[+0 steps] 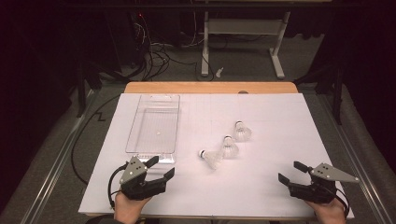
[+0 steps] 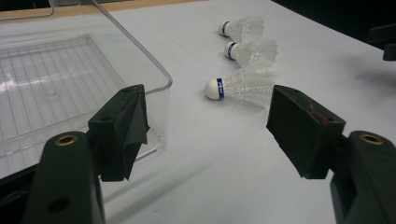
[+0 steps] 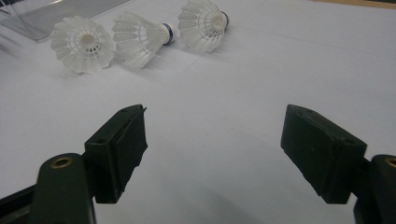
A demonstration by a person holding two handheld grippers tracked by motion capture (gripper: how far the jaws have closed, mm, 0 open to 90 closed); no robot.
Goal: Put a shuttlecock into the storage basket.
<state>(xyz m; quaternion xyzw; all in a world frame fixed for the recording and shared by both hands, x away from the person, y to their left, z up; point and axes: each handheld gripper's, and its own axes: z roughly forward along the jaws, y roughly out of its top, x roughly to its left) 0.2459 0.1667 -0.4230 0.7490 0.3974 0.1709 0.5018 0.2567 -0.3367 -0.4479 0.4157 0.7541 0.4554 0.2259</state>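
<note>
Both hand-held grippers (image 1: pixel 162 167) (image 1: pixel 289 171) gape empty; three shuttlecocks (image 1: pixel 227 146) lie apart.

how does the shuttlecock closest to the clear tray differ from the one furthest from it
The nearest shuttlecock lies on its side, its white cork pointing toward the clear tray; the farthest shuttlecock stands on its skirt with the cork up. The nearest one sits closer to the person's edge of the table and to the left gripper; the farthest lies deeper on the table. Both are white with a blue band at the cork, and neither is touched.
</note>
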